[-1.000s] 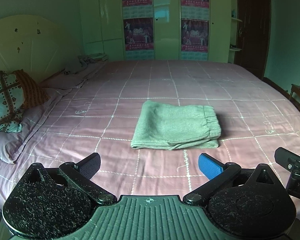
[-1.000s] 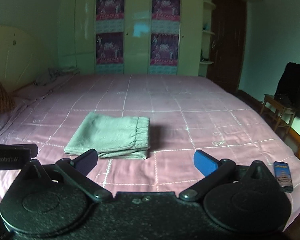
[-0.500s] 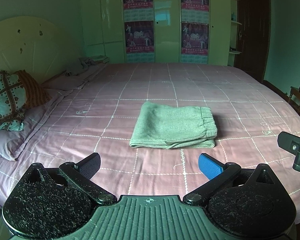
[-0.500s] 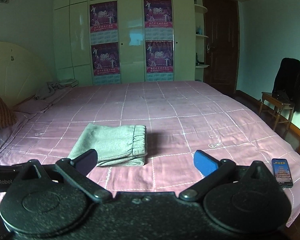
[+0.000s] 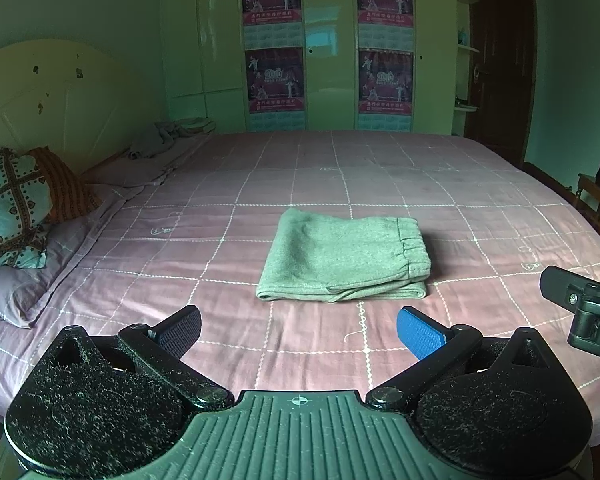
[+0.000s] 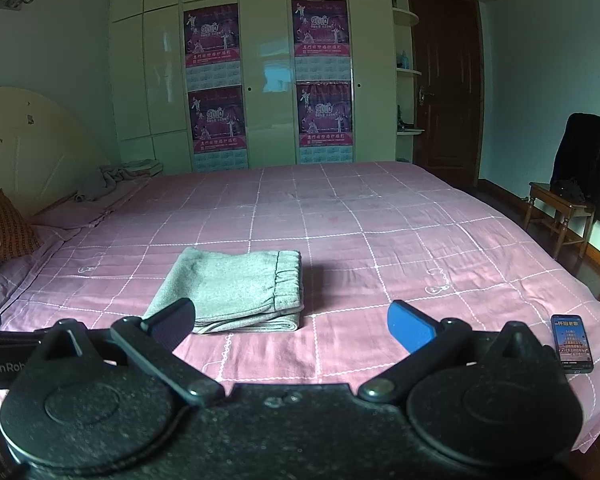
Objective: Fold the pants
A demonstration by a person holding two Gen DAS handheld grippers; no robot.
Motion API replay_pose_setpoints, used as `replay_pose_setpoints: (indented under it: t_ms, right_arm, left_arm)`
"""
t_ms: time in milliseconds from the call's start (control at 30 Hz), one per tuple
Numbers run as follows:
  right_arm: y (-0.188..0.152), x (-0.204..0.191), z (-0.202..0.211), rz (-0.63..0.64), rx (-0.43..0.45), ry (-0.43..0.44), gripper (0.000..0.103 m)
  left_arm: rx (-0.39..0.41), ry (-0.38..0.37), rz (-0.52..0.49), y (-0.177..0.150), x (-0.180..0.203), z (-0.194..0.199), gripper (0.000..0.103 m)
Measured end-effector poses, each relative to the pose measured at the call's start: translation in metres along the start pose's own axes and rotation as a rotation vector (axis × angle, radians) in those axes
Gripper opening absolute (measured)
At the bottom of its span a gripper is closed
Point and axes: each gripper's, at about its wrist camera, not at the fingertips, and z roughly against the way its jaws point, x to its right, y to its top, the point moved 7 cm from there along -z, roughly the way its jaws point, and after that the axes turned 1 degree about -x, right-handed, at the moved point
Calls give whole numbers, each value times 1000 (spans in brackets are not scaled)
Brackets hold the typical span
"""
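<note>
A pair of grey-green knitted pants [image 5: 342, 258] lies folded into a flat, compact rectangle near the middle of a wide bed covered by a pink sheet with a white grid pattern [image 5: 440, 184], the elastic waistband turned toward the right side and the stacked layers showing along the near edge. The left gripper [image 5: 298, 326], with one black and one blue fingertip pad, hangs over the near part of the bed with its fingers spread wide and nothing between them, apart from the pants. The right gripper [image 6: 290, 320] is likewise spread wide and empty; its black pad overlaps the near left corner of the pants in its own view, and whether it touches the cloth cannot be told. A dark smartphone with a lit screen [image 6: 572, 342] rests on the sheet near the bed's right edge, well apart from the pants. Patterned pillows [image 5: 16, 208] sit against the cream headboard [image 5: 60, 104] at the left.
</note>
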Motion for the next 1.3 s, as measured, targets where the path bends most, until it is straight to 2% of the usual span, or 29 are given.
replay_pose_setpoints:
  t_ms: [1300]
  right_arm:
    - [-1,5,-9,3,-33,2,103]
  left_arm:
    - [-12,-3,-9,-1,9,-3,103]
